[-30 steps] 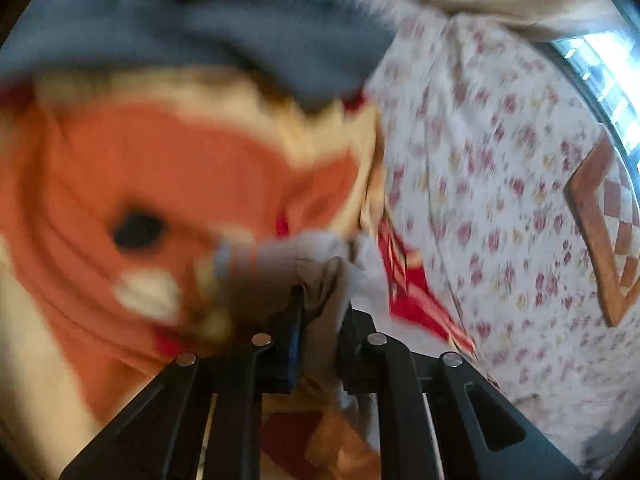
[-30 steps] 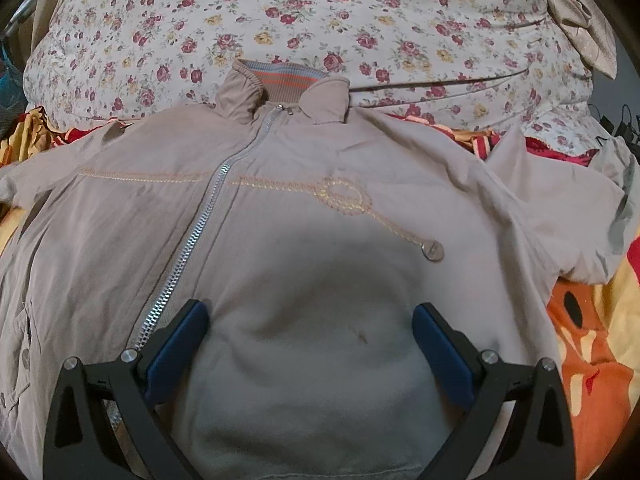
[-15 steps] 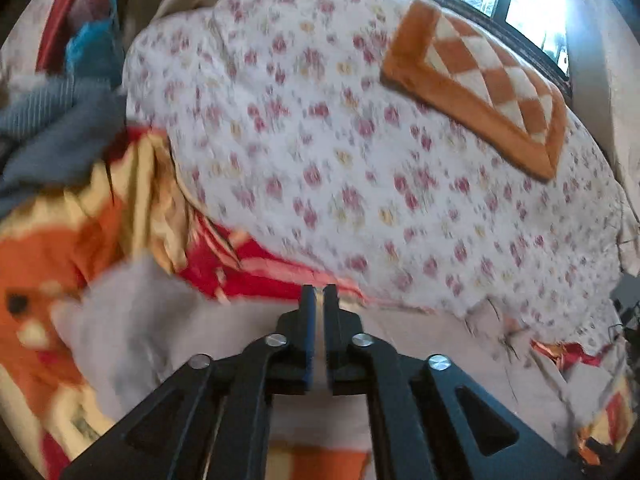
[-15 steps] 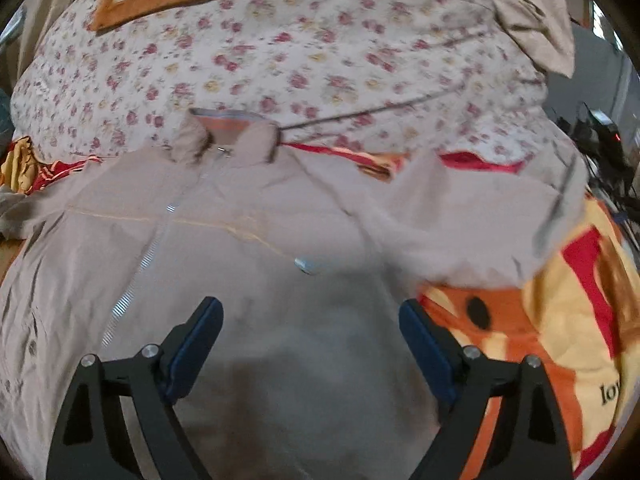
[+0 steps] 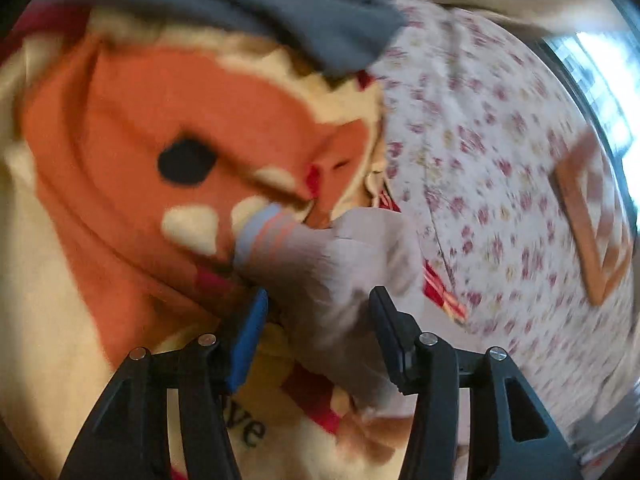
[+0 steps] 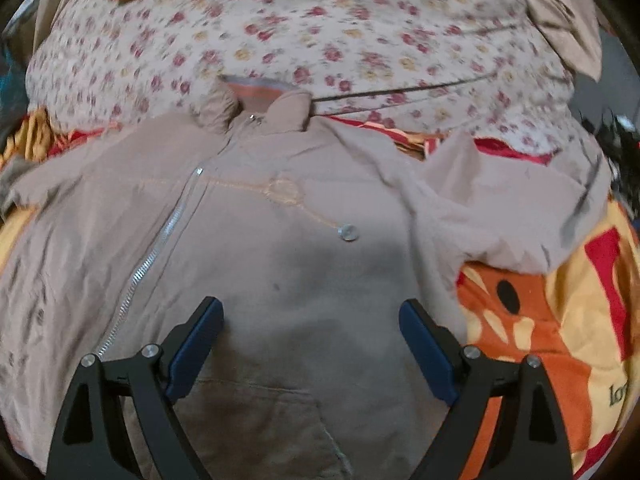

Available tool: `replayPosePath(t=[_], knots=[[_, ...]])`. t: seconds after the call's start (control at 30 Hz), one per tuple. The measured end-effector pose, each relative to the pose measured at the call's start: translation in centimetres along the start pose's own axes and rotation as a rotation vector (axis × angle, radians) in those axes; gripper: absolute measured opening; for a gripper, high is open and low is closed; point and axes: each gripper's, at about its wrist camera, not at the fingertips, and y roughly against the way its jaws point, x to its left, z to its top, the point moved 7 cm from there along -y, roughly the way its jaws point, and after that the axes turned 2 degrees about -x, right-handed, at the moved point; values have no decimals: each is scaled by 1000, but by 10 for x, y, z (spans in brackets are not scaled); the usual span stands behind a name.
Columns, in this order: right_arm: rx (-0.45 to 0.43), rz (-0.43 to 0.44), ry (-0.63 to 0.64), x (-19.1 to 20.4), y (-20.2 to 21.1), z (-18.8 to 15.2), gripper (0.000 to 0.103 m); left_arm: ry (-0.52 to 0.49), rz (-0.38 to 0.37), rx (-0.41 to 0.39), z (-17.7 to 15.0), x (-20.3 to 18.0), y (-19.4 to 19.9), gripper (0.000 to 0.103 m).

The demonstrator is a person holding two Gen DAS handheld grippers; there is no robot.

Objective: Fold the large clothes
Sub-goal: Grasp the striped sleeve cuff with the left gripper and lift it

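Observation:
A tan zip-up jacket (image 6: 280, 248) lies spread front-up on the bed, collar toward the floral duvet, with a silver zipper (image 6: 160, 248) running down its left half. My right gripper (image 6: 312, 344) is open above the jacket's lower middle and holds nothing. In the left wrist view the jacket's sleeve (image 5: 340, 264) with a striped cuff (image 5: 260, 228) lies between the fingers of my left gripper (image 5: 318, 320), which is open around it. The image is blurred.
An orange and cream cartoon blanket (image 5: 160, 120) covers the bed under the jacket and shows at the right (image 6: 560, 320). A floral duvet (image 6: 320, 32) with an orange checked cushion (image 5: 592, 216) lies behind. A grey-blue garment (image 5: 300, 4) lies at the far edge.
My left gripper was shut on the sleeve and has opened, letting it go, while swinging back toward the cuff. My right gripper stayed open and shifted slightly over the jacket.

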Motion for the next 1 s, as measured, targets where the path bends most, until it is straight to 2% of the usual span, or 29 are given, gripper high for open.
replayPosePath(t=[0.1,0.17,0.27,0.3,0.33,0.37,0.4,0.5,0.6,0.67,0.73,0.83,0.97,1.0], knots=[[31,8,-6,4,-9,-4,92,55,-46,66,-3,3,-28,40],[38,13,-10,5,-12,-6,92,105,-47,46,1,10,-39,40],[43,13,-7,7,-14,-7,92,236,-72,23,5,26,-44,39],[45,16,-10,7,-15,-6,92,256,-81,22,6,28,-44,36],[47,18,-14,7,-15,-6,92,241,-79,18,7,25,-42,21],[48,21,-17,7,-15,-5,92,203,-66,11,9,20,-38,5],[49,24,-20,7,-15,-4,92,145,-44,-13,11,12,-30,3],[36,35,-28,7,-9,-2,92,-17,7,-144,22,-16,8,2],[0,35,-50,0,3,2,92,-190,15,-245,28,-54,40,2],[-37,41,-77,-9,15,6,92,-305,-5,-263,25,-90,50,2],[-72,41,-117,-22,27,10,92,-394,-36,-251,14,-131,51,2],[-110,34,-184,-49,44,10,92,-491,-101,-186,-26,-194,36,2],[-141,14,-258,-86,59,4,92,-584,-179,-70,-113,-274,1,2],[-150,2,-278,-97,64,1,92,-612,-201,-25,-147,-296,-10,2]])
